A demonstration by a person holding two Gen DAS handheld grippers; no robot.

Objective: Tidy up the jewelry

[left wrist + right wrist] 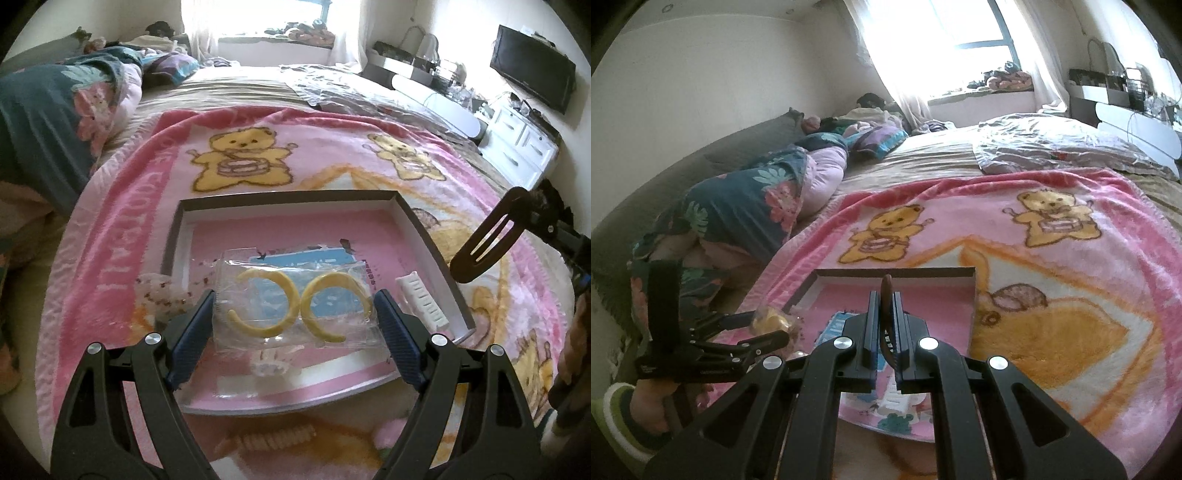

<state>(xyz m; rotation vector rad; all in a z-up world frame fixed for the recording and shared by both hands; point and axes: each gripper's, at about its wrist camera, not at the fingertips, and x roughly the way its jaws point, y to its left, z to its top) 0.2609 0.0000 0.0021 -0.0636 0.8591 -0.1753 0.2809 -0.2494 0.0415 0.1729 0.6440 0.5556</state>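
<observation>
Where the pink blanket (122, 221) with yellow bears lay spread over the bed (236, 83), we worked above a shallow box (436, 236) with a pink floor. A bright window (258, 18) stood beyond the bed, with a white dresser (517, 144) and a dark screen (532, 68) along the right wall, and a floral quilt (40, 122) bunched at the left.

Our left gripper (295, 321) pinched a clear bag (295, 295) holding two yellow crescent earrings (266, 302), its fingers pressed against the bag's two side edges. The bag hung over the box, its long axis running crosswise between the fingers, and the crescents opened away from each other.

Our right gripper (885, 325) was clamped on a brown hair clip (886, 295), whose long axis ran forward along the fingers, its rounded tip pointing toward the box's far wall. A white comb-like clip (424, 299) lay in the box at right.
</observation>
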